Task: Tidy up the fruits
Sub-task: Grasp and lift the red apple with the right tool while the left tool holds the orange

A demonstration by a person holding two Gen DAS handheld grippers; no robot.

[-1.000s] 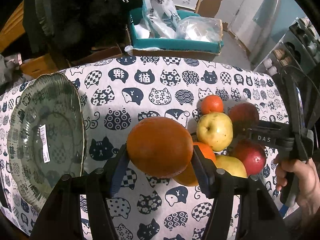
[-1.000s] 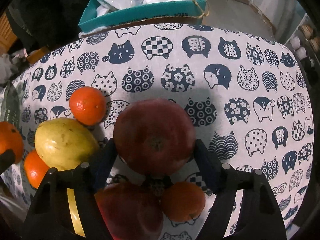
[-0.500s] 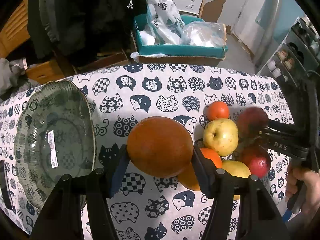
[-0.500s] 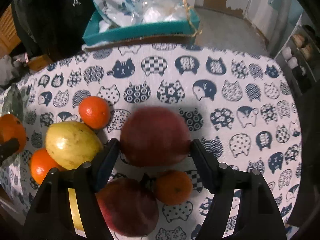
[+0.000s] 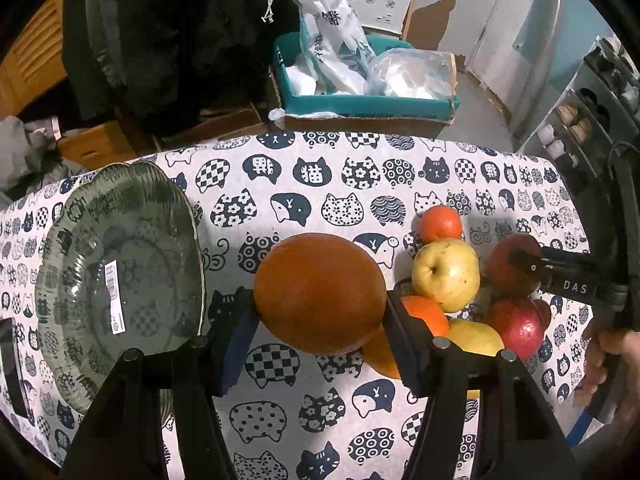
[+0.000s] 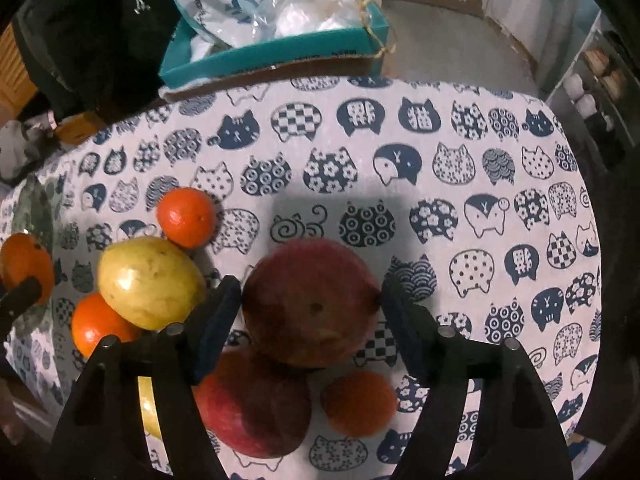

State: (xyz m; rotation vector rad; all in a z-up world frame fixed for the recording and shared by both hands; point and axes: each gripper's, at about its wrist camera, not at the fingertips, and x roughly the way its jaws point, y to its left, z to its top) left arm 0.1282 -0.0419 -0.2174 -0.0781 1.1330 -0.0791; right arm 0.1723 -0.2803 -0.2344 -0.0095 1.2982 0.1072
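My left gripper is shut on a large orange and holds it above the cat-print tablecloth. A green glass plate lies to its left. My right gripper is shut on a red apple, lifted over the fruit pile. In the right wrist view a yellow apple, a tangerine, a second red apple and two more oranges lie on the cloth. In the left wrist view the right gripper shows at the right with its apple.
A teal box with plastic bags stands beyond the table's far edge. A dark coat hangs at the back left. Shelves stand at the right. A dark flat object lies by the plate's left side.
Both grippers have risen with their fruit; the table looks farther away. The red apple is lifted off the pile. The large orange stays gripped.
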